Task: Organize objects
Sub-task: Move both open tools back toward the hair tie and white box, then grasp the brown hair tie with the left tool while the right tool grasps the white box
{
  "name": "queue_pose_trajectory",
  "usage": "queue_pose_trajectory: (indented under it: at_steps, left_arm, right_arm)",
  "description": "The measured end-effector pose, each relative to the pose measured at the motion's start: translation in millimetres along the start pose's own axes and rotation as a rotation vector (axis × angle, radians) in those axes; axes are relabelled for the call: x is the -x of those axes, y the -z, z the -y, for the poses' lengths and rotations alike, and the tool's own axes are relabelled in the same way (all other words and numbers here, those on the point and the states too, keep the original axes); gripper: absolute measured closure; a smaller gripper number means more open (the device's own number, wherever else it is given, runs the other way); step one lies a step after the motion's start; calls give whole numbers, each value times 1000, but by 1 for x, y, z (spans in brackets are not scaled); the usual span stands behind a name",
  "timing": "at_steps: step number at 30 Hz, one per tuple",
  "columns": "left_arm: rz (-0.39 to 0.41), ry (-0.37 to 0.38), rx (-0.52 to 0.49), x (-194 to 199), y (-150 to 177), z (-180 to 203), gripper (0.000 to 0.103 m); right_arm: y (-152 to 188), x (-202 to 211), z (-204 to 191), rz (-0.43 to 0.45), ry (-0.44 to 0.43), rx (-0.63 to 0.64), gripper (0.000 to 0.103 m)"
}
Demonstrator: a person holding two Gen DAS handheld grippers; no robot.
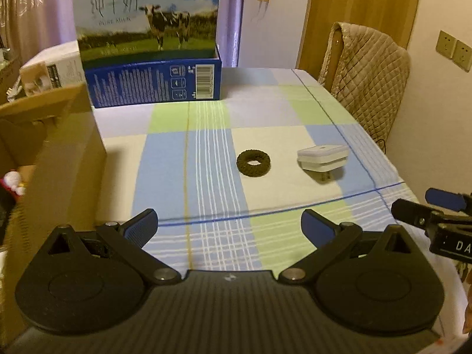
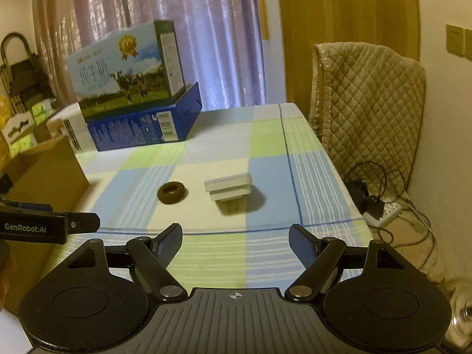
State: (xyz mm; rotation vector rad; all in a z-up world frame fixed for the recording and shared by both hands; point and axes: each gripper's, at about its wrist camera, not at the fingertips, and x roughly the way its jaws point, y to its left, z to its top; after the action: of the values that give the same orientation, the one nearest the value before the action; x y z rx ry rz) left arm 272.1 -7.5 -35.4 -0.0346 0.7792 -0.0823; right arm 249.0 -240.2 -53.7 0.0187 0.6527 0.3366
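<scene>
Left gripper (image 1: 229,224) and right gripper (image 2: 235,240): both spread wide, empty, above near table (image 1: 206,244) edge. Further out on checked cloth: brown ring (image 1: 255,163), plug (image 1: 322,158) just right of it, apart. At left, touching table edge: cardboard box (image 1: 62,159). At far end: milk carton (image 1: 150,41), upright.

This is a lived-in home room. The desk (image 1: 309,194) wears a checked pastel cloth, a chair (image 2: 368,109) draped with a quilted cover stands beside it, pink curtains (image 2: 177,29) hang behind, a milk carton (image 1: 147,20) sits at the back, and a power strip (image 2: 386,214) lies tangled on the floor.
</scene>
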Motion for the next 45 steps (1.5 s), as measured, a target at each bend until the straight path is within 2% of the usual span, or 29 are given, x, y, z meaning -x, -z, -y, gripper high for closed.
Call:
queue_pose_trajectory:
  at_steps: [13,19,26,29,30,31,40,45]
  left_arm:
    - [-16,-41,-46,-74,-6,-4,1]
    - [-22,-48,-30,-89,-10,-11,1]
    - [-45,-9,12,-100,-10,-20,2]
    - [-44,9,19,-103,-13,-19,2]
    - [-41,10,16,-104,-14,-18,2]
    - [-38,11,13,-105,-15,-18,3]
    - [-29,77,0,-131,-22,-2,15]
    - [13,104,-29,-143,-28,10,22]
  right_arm:
    - [-8,-82,9,25,-15,51,26]
    - [-15,-115,0,21,-10,103,26]
    - [-19,-147,-6,17,-11,136,26]
    - [-21,-153,-5,15,-10,133,27]
    - [-22,-155,-4,11,-9,133,32]
    - [-22,-156,-4,-3,-8,132,42]
    - [-27,-140,23,5,65,38,42]
    - [-27,-136,36,1,78,-11,42]
